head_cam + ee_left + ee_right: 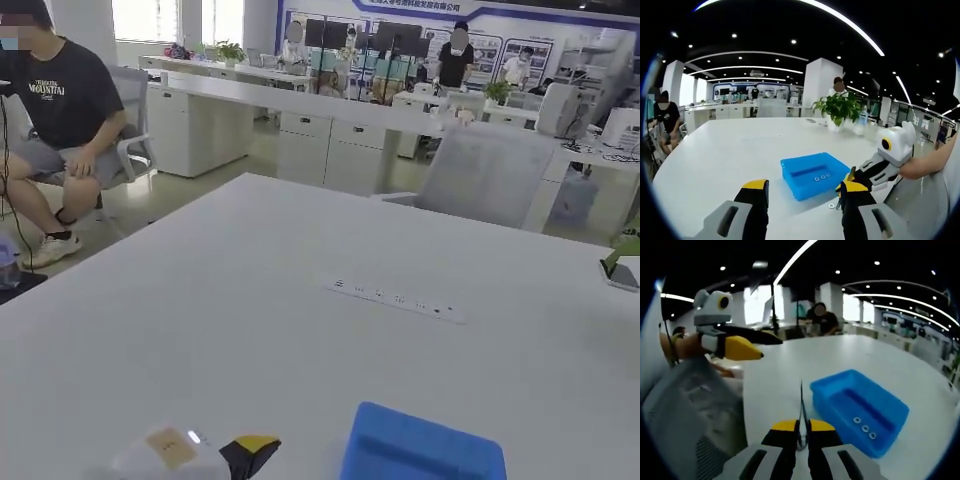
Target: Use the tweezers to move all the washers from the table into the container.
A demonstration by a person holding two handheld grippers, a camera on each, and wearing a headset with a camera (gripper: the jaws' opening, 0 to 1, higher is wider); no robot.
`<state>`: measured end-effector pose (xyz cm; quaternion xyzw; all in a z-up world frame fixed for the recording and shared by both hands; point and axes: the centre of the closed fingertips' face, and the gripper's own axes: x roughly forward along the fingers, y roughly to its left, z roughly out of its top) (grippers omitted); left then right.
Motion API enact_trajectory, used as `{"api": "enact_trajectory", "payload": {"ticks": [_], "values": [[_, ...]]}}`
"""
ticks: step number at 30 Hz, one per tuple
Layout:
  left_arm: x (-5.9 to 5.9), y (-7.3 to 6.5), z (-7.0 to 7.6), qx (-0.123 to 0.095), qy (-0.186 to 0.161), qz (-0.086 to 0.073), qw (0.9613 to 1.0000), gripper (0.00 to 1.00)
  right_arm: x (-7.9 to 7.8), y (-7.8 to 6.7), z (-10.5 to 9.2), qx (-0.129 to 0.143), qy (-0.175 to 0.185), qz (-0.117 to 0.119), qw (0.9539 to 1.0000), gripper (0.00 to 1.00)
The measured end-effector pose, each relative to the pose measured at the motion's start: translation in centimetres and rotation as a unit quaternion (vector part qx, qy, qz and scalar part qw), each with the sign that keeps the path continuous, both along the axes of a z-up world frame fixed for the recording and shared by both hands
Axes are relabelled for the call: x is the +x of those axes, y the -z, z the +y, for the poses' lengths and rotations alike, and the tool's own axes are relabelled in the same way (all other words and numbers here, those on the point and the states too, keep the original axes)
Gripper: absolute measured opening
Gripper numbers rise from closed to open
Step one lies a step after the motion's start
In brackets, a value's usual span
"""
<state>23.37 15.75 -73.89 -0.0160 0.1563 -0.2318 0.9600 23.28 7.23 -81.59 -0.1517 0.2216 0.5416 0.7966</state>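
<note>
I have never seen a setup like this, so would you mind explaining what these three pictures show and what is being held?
No robot here: a person holds a two-jaw tool in each hand. The head view comes from a headset camera looking down at the white table. The other two pictures come from fisheye cameras, one riding on each tool, so that tool's own jaws rise from the bottom. The left tool is open and holds nothing. The right tool is shut on thin tweezers. On the table sits a blue container with three washers inside; one more washer lies on the table near it. The washers are meant to go into the container.
</note>
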Motion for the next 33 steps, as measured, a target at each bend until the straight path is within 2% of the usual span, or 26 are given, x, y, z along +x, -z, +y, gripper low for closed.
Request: {"api": "enact_trajectory", "payload": {"ticks": [7, 8, 11, 19, 23, 29, 33], "values": [[0.0, -0.1, 0.0, -0.004, -0.001, -0.001, 1.0000, 0.57, -0.9, 0.2, 0.0, -0.029, -0.013, -0.012, 0.9994, 0.04], [0.0, -0.1, 0.0, -0.004, -0.001, 0.000, 1.0000, 0.57, -0.9, 0.2, -0.1, -0.039, -0.013, -0.021, 0.9989, 0.03], [0.0, -0.1, -0.1, -0.003, -0.001, 0.001, 1.0000, 0.57, -0.8, 0.3, -0.4, -0.051, -0.009, -0.024, 0.9984, 0.03], [0.2, -0.2, 0.3, -0.011, -0.014, 0.001, 0.9998, 0.58, -0.2, 0.1, -0.8, -0.024, 0.014, 0.018, 0.9995, 0.03], [0.2, -0.5, 0.4, -0.018, -0.017, -0.004, 0.9997, 0.60, 0.3, -0.6, -1.1, -0.016, 0.022, 0.018, 0.9995, 0.03], [0.3, -1.3, 0.5, -0.033, -0.024, -0.020, 0.9990, 0.62, 1.3, -2.3, -1.9, 0.000, 0.036, 0.010, 0.9993, 0.03], [0.4, -1.4, 0.6, -0.034, -0.029, -0.023, 0.9987, 0.64, 1.8, -3.4, -2.2, 0.017, 0.048, 0.018, 0.9986, 0.03]]}}
